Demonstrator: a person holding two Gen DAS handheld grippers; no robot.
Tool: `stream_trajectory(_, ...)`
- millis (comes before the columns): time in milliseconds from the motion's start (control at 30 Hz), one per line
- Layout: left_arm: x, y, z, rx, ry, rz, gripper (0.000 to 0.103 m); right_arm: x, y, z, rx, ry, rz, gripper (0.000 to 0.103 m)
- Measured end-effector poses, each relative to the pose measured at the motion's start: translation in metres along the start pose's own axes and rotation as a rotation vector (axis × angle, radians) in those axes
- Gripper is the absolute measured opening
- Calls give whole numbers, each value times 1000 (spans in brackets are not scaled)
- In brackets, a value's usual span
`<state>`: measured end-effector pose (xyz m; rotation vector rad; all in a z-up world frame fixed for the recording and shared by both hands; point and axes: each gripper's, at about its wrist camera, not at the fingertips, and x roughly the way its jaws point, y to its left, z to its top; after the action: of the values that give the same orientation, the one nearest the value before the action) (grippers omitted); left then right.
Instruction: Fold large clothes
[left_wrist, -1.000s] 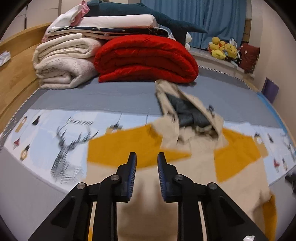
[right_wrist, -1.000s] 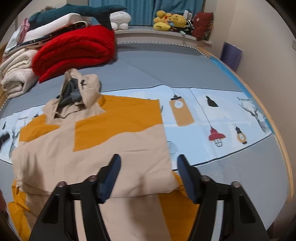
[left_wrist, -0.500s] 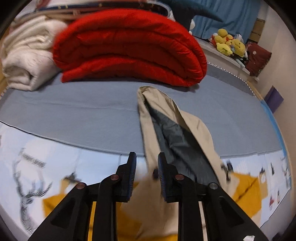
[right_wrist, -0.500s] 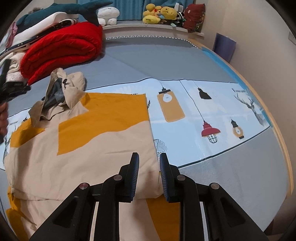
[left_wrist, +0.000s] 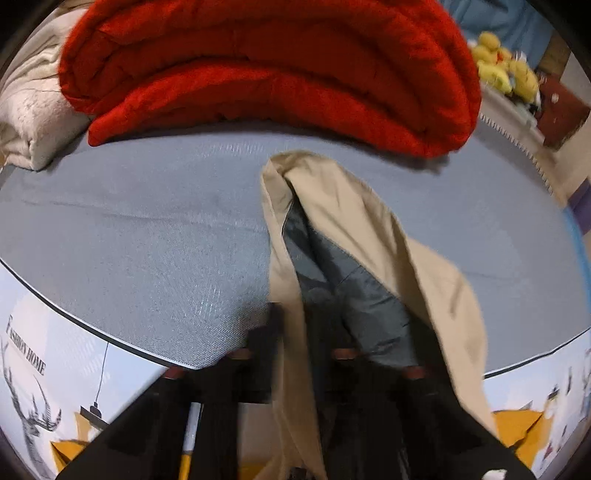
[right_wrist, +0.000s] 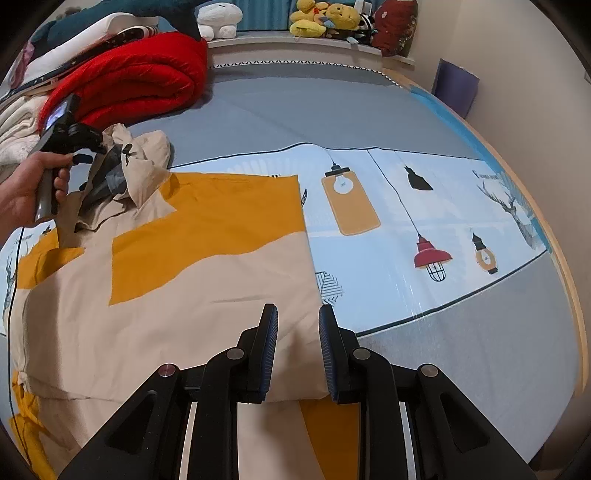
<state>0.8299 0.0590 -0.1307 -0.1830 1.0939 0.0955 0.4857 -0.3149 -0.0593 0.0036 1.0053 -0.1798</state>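
1. Hood (left_wrist: 369, 236) of the beige-and-yellow jacket (right_wrist: 166, 288), spread on the bed (right_wrist: 332, 110), is clamped in the left tool (left_wrist: 295, 332), which has just closed, likely to fold it inward.
2. Right tool (right_wrist: 297, 350), partly closed, straddles the jacket's folded corner, seemingly pinning it.

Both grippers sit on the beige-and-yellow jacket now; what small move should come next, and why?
Probably the left gripper, which has just closed on the hood's beige edge, should lift and carry it toward the jacket body. The hood lies past the folded body on the grey sheet, while the right gripper rests at the near corner, seemingly pinning it.
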Motion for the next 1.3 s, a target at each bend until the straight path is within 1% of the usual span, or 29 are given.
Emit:
stream_trajectory(33, -4, -2, -2, 16, -14, 10, 3, 1, 0, 0, 3, 2, 1, 24)
stream_trajectory(67, -16, -5, -6, 40, -53, 8, 2, 0, -1, 1, 5, 3, 4, 24)
stream_trajectory(100, -26, -8, -9, 58, -78, -12, 1, 0, -1, 2, 7, 3, 6, 24)
stream_trajectory(167, -58, -19, -22, 118, -139, -65, 1, -5, -2, 4, 8, -6, 10, 24)
stream_trajectory(233, -99, -32, -46, 209, -199, -96, 1, -13, -4, 7, 15, -24, 14, 24)
stream_trajectory(267, -127, -39, -66, 271, -235, -118, 1, -19, -4, 9, 19, -38, 19, 24)
stream_trajectory(333, -167, -47, -97, 355, -293, -146, 1, -29, -4, 12, 26, -64, 27, 24)
stream_trajectory(367, -198, -51, -127, 412, -339, -173, 1, -34, -5, 13, 32, -78, 33, 24)
stream_trajectory(400, -214, -52, -145, 443, -360, -185, 1, -38, -5, 14, 38, -87, 39, 24)
stream_trajectory(433, -234, -53, -171, 476, -380, -191, 1, -42, -6, 14, 46, -97, 48, 24)
stream_trajectory(467, -253, -51, -203, 502, -393, -195, 1, -46, -6, 13, 52, -105, 56, 24)
stream_trajectory(500, -263, -48, -221, 506, -394, -203, 1, -49, -7, 12, 57, -115, 65, 24)
stream_trajectory(567, -279, -33, -273, 478, -363, -204, 1, -56, -8, 10, 65, -136, 84, 24)
stream_trajectory(667, -286, -11, -330, 428, -322, -178, 2, -65, -11, 9, 86, -165, 101, 24)
stream_trajectory(700, -284, -5, -341, 415, -304, -167, 7, -67, -11, 9, 93, -175, 107, 25)
stream_trajectory(767, -276, 2, -356, 384, -271, -160, 15, -71, -10, 9, 109, -194, 122, 25)
stream_trajectory(800, -273, 7, -360, 354, -268, -153, 18, -73, -7, 9, 112, -202, 133, 25)
stream_trajectory(833, -268, 11, -359, 320, -261, -144, 19, -74, -5, 8, 112, -207, 141, 25)
stream_trajectory(867, -262, 15, -355, 284, -235, -140, 19, -75, -2, 8, 112, -213, 153, 26)
stream_trajectory(900, -259, 16, -353, 263, -225, -156, 19, -74, 2, 7, 113, -213, 173, 26)
stream_trajectory(933, -257, 21, -348, 235, -223, -193, 19, -73, 5, 6, 117, -207, 196, 26)
stream_trajectory(1033, -258, 34, -338, 174, -223, -239, 19, -61, 19, 2, 121, -156, 286, 28)
stream_trajectory(1100, -261, 40, -333, 167, -220, -276, 26, -49, 30, 0, 121, -109, 351, 31)
stream_trajectory(1200, -260, 46, -328, 162, -214, -283, 28, -32, 46, -6, 114, -42, 420, 34)
stream_trajectory(1233, -258, 49, -327, 147, -205, -295, 29, -25, 50, -9, 110, -20, 436, 36)
stream_trajectory(1300, -247, 53, -328, 88, -149, -350, 32, -8, 60, -14, 113, 54, 476, 38)
